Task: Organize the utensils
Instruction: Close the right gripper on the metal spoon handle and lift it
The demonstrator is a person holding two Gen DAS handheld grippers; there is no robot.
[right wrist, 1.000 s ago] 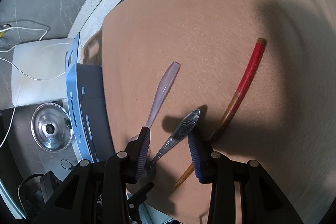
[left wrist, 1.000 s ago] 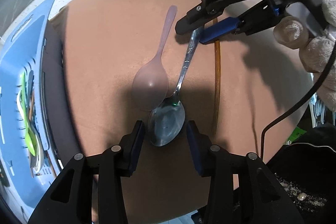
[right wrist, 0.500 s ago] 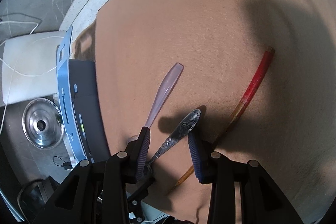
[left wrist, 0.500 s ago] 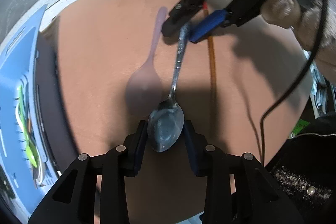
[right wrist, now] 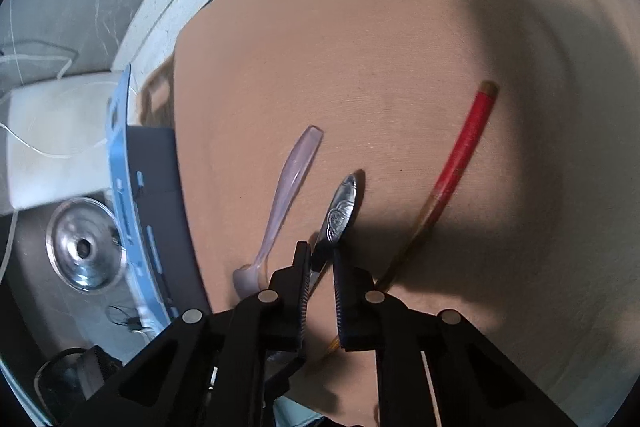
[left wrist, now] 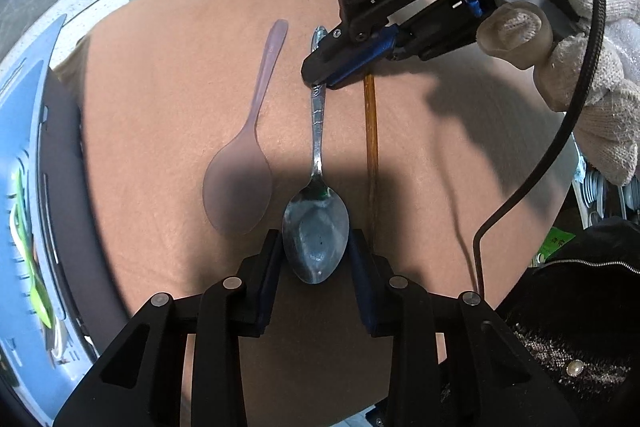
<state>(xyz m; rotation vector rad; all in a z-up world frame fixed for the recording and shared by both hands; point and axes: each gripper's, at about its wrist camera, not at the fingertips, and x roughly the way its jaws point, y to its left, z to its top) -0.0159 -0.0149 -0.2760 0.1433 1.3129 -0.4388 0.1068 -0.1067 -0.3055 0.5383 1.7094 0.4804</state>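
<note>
A blue slotted tray [left wrist: 24, 163] holding green and white utensils sits far to the left of the left gripper [left wrist: 316, 259], at the edge of the tan surface [left wrist: 160, 107]. Just ahead and left of that gripper lies a pale lilac plastic spoon [left wrist: 244, 163], flat on the surface, its handle pointing away. The left gripper is clamped on the bowl of a metal spoon [left wrist: 316, 227], one pad pressed to each side of it. The spoon's patterned handle runs straight away from the left gripper to the right gripper [left wrist: 320, 77], which a white-gloved hand [left wrist: 588, 75] carries in from the upper right. The right gripper's jaws are closing on the handle, which lies between them near its far end; in the right wrist view the right gripper [right wrist: 322, 259] has its pads nearly together around the shaft, the ornate tip sticking out ahead. Just right of the metal spoon, parallel to it, lies a chopstick [left wrist: 371, 131], amber along its length and red toward the end farthest from the right gripper.
</note>
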